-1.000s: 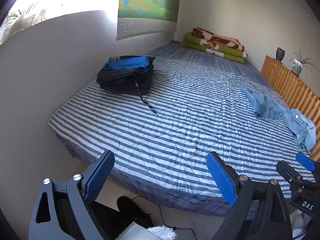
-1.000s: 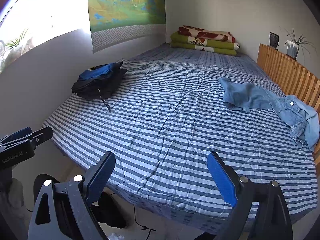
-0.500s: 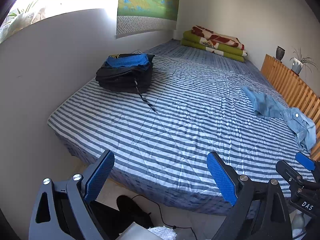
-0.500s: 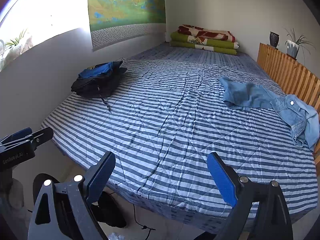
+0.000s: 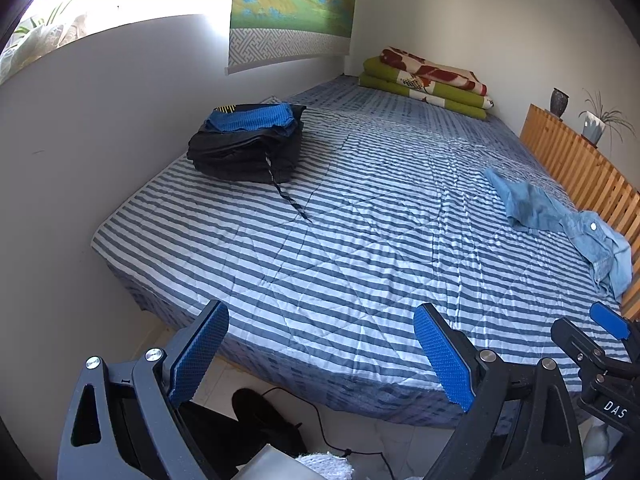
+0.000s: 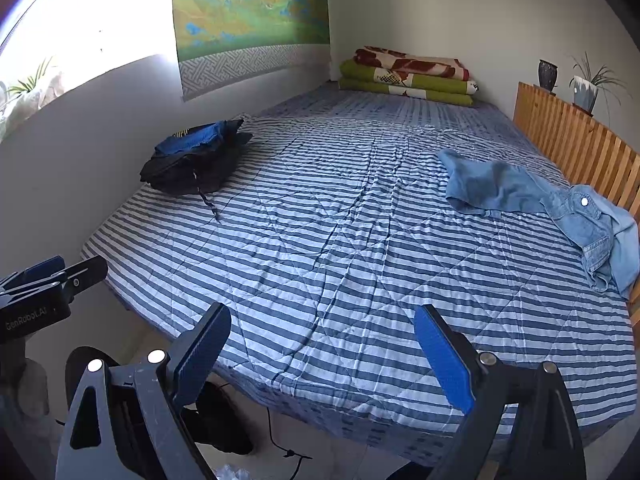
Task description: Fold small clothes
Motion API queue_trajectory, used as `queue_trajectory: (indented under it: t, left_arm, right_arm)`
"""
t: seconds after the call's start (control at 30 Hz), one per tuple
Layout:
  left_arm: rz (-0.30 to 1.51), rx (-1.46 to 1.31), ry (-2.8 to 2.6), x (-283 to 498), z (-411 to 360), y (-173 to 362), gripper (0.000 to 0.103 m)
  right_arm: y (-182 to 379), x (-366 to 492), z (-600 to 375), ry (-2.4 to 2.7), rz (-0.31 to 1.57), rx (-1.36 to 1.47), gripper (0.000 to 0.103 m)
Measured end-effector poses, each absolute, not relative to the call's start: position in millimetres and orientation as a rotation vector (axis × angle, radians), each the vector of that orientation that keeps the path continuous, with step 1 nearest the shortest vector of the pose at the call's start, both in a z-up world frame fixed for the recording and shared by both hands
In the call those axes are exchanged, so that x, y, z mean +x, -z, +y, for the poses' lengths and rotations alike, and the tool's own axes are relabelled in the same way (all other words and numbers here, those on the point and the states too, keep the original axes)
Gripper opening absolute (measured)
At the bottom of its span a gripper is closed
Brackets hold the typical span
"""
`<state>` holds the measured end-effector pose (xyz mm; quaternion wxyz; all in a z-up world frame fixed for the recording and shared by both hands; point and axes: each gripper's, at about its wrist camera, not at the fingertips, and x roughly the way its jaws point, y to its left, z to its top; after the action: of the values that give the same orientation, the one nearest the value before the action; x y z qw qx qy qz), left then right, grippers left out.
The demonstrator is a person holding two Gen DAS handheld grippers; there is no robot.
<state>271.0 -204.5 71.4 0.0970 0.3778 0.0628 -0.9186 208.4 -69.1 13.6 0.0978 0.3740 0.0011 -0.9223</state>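
A crumpled light-blue denim garment [image 5: 560, 220] [image 6: 532, 200] lies unfolded at the right side of the striped bed [image 5: 360, 240] [image 6: 340, 240], against the wooden slats. A pile of folded dark clothes with a blue piece on top [image 5: 248, 140] [image 6: 196, 156] sits at the far left by the wall, a drawstring trailing from it. My left gripper [image 5: 320, 356] is open and empty, held off the bed's near edge. My right gripper [image 6: 324, 360] is open and empty too, beside the left one. Each gripper shows at the edge of the other's view.
Folded green and red blankets [image 5: 428, 84] [image 6: 408, 76] lie at the bed's far end. A wooden slatted rail [image 6: 576, 140] runs along the right, with a vase and a potted plant [image 6: 584, 92] behind it. A cable and dark objects [image 5: 272, 412] lie on the floor below.
Both views have drifted slightly; the bed sits a touch further away and lower. Nothing on the bed has moved, and both grippers have stayed open.
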Motion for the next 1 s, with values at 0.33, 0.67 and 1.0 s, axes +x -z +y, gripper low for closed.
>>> queue_trajectory:
  t: [0.33,0.67,1.0]
  left_arm:
    - [0.183,1.123,2.723,270.1,-201.2,-71.9,0.096]
    - [0.173,1.126,2.73,270.9,-199.6,-73.5,0.097]
    - [0.171,1.129,2.732,270.0,-199.0,-74.1,0.098]
  right_arm:
    - [-12.0,207.7,-69.2,2.725,0.0,1.113,0.091]
    - [-12.7,207.0,-66.7,2.727,-0.002,1.113,0.091]
    - [-12.8,206.9,-65.6,2.729,-0.001,1.114,0.091]
